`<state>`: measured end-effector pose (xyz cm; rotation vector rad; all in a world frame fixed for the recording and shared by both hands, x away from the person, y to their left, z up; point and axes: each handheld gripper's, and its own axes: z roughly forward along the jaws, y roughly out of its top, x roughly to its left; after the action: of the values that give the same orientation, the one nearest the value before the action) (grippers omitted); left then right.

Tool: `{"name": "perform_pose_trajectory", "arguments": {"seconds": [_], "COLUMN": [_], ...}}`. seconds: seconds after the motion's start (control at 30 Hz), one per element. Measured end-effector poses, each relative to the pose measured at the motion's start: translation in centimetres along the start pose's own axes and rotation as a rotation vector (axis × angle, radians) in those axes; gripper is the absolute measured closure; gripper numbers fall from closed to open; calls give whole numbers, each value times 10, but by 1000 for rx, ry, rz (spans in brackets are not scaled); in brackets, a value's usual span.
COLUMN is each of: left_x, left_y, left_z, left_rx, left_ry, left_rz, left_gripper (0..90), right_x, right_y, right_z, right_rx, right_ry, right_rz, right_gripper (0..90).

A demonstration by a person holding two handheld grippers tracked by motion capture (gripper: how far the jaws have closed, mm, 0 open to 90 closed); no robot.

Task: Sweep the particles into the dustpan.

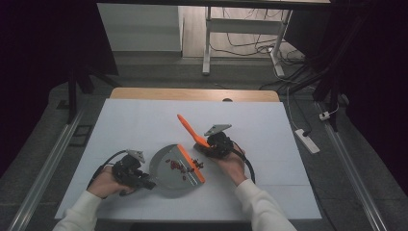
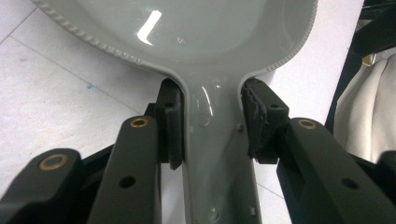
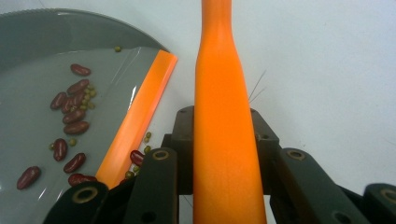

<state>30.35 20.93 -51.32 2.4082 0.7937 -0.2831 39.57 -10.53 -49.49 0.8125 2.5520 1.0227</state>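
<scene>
The left gripper [image 1: 144,182], lower left, clamps the grey plastic dustpan's handle [image 2: 219,154]; the right gripper [image 1: 204,149] clamps the orange brush handle [image 1: 188,128]. Red beans [image 3: 70,116] lie in the pan, mid-frame, on a white-covered table [image 1: 134,120]. Cables [image 1: 250,45] cross the grey floor, upper right.

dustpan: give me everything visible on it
The dustpan is grey, glossy plastic by the look, with a ribbed curved back rim and an orange strip along its straight front lip. It lies flat on the white table cover. The left gripper is clamped on its narrow handle neck, pads on both sides. Red beans and small green beans lie scattered in the pan; a few sit at the lip.
</scene>
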Motion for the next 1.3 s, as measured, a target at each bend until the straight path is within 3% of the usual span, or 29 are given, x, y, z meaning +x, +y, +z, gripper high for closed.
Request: {"name": "perform_pose_trajectory", "arguments": {"seconds": [0.2,0.53,1.03,1.13,1.3], "left_x": [-1,0,0,0,0], "left_y": [0,0,0,0,0], "left_z": [0,0,1,1,2], "left_rx": [1,3,6,6,7], "left_ry": [1,0,-1,0,2], "left_rz": [-1,-2,0,1,2], "left_gripper": [616,617,616,616,617], "right_x": [8,29,51,51,60], "right_y": [-3,-6,-3,-2,1], "right_z": [1,2,4,3,4], "right_rx": [-13,-32,-63,-83,-88], "right_ry": [18,2,43,83,128], "right_rz": [6,-36,-55,-28,-46], "right_gripper": [700,698,697,698,699]}}
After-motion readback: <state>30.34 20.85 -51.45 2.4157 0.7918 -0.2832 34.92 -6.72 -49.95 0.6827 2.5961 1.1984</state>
